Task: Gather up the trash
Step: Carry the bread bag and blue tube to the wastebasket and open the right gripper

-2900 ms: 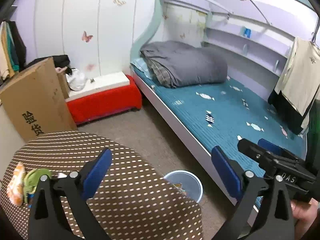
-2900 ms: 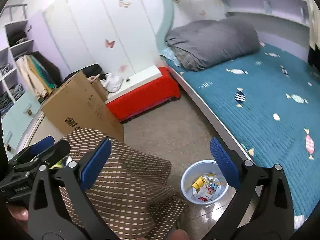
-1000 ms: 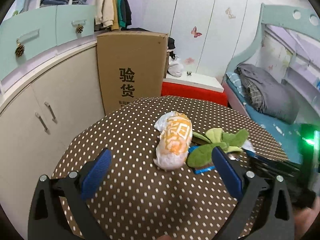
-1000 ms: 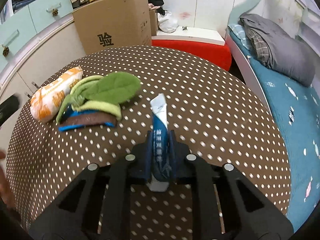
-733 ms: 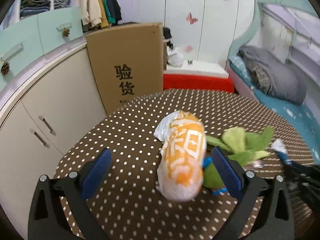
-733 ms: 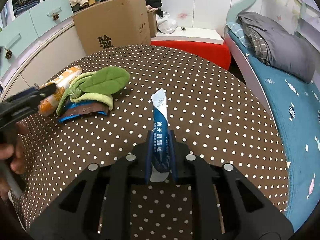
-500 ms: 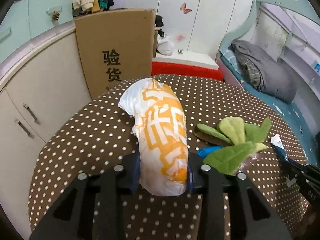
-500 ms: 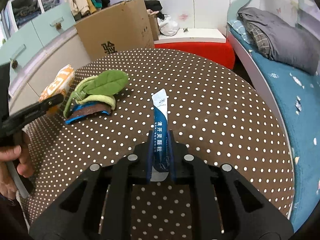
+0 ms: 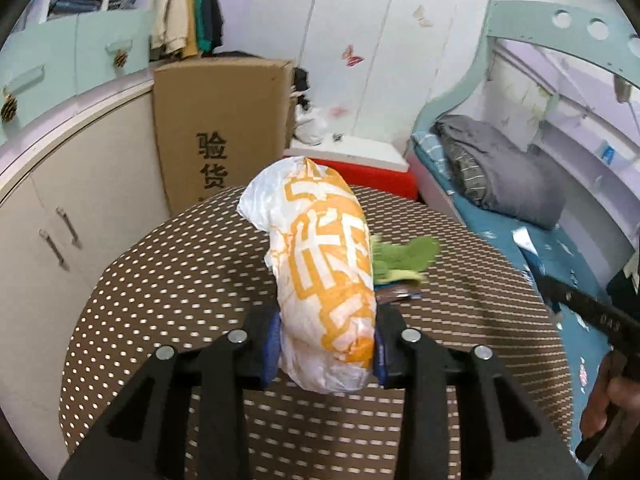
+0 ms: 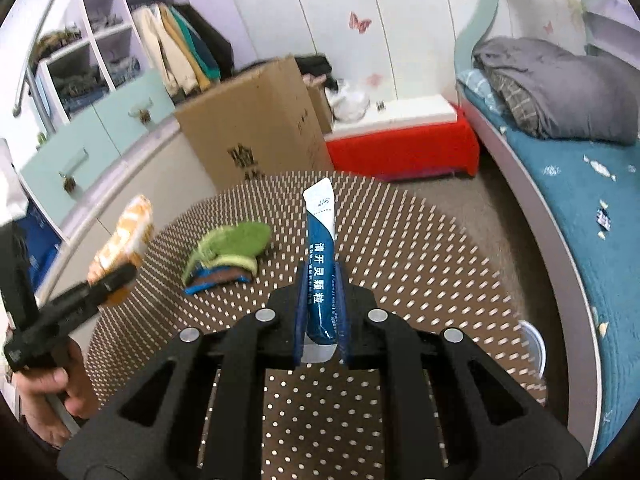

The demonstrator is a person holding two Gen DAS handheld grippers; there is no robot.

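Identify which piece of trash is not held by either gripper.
The green-and-blue wrapper pile lies on the dotted table; the orange-and-white bag and blue sachet are both gripped.

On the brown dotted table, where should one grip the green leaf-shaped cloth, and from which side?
Grip the green cloth at its raised upper lobe, coming from above. It lies flat on a blue-edged pad on the table, so only that lifted fold seems to offer the jaws an edge.

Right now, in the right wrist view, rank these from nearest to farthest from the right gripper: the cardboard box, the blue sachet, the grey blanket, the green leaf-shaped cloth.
1. blue sachet: clamped in the right gripper.
2. green leaf-shaped cloth: on the table, ahead and left.
3. cardboard box: on the floor beyond the table's far edge.
4. grey blanket: on the bed, far right.
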